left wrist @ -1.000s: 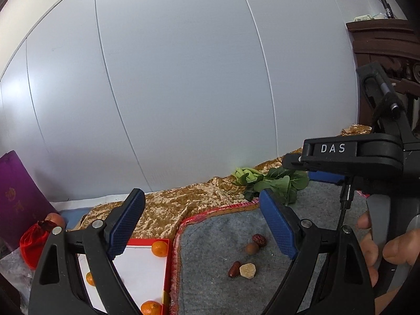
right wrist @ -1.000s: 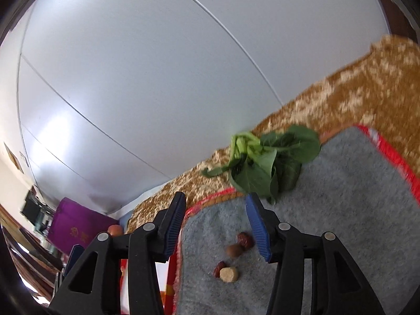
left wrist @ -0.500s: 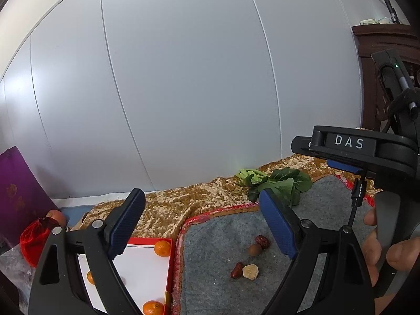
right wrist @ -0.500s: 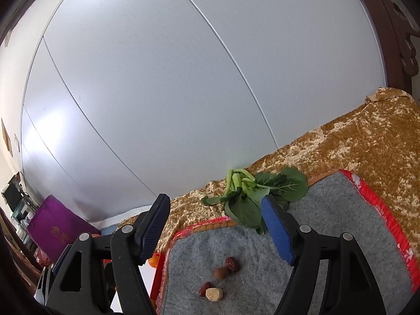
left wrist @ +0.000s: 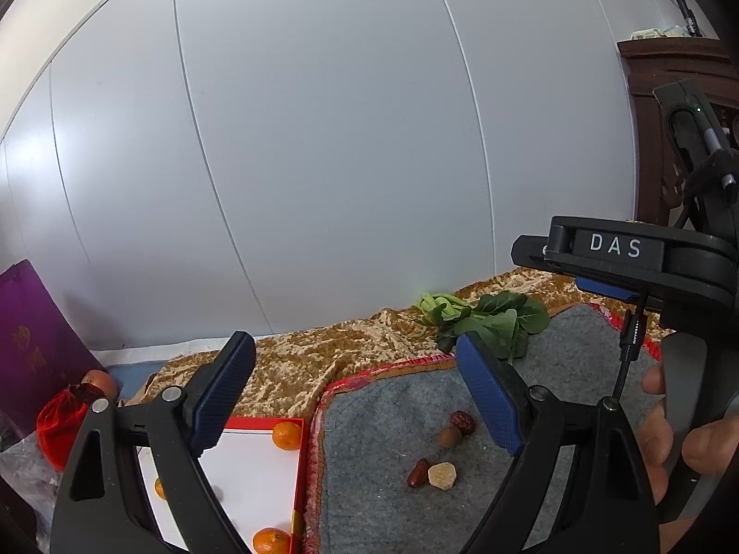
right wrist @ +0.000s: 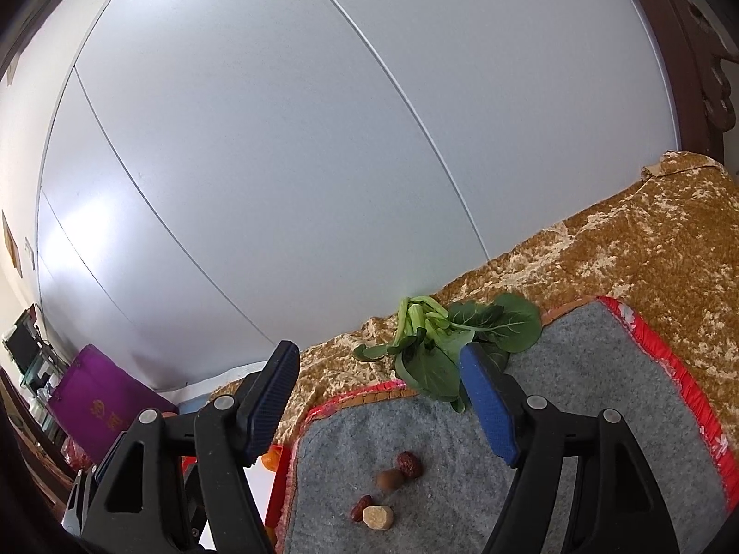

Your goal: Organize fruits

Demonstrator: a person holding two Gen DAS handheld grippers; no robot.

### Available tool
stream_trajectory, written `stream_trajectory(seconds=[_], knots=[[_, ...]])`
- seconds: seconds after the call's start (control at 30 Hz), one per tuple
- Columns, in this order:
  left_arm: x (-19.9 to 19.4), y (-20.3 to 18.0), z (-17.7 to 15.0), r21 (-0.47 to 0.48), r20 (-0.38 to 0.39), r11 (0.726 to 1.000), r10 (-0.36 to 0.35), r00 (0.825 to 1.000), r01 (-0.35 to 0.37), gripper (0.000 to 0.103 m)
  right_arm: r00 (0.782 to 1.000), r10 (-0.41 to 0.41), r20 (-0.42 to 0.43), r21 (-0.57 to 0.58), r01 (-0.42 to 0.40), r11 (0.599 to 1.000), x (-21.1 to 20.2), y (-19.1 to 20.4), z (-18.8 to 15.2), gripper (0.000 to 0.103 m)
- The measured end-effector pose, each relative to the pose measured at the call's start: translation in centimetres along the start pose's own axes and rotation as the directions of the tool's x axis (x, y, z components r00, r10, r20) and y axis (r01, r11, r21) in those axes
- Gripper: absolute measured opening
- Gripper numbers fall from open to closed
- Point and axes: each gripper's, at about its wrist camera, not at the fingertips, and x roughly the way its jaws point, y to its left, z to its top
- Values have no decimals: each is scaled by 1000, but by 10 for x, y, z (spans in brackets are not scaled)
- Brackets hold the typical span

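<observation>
left wrist view: both tools [left wrist: 355,397] [right wrist: 381,399] wide, empty; tray [left wrist: 258,475] half hidden.

A surface covered by a gold cloth [right wrist: 646,249] runs along a pale wall. On the cloth lies a grey mat [right wrist: 577,415] with a red edge, leafy greens [right wrist: 443,337] half on the mat's far edge, and a red-rimmed white tray [left wrist: 258,466] just left of the mat.
</observation>
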Motion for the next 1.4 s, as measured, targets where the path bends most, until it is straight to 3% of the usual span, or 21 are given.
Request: stream_trajectory(seconds=[0.93, 1.07, 1.13, 1.3, 1.4], knots=[[-5, 7, 0, 15, 14, 1000, 7, 1000, -7, 89, 1000, -6, 1, -54, 6, 999, 1, 10, -6, 74], [-5, 16, 1, -10, 10, 1000, 19, 1000, -19, 89, 996, -43, 84, -124, 54, 991, -12, 22, -7, 75], [-4, 21, 1, -30, 4, 999, 21, 1000, -21, 89, 989, -59, 137, -149, 79, 986, -19, 28, -7, 80], [-6, 34, 1, -77, 2, 996, 38, 999, -38, 89, 948, -74, 309, -174, 133, 976, -45, 35, -6, 97], [-7, 38, 0, -86, 12, 995, 47, 999, -46, 89, 912, -24, 410, -172, 104, 980, -57, 30, -8, 103]])
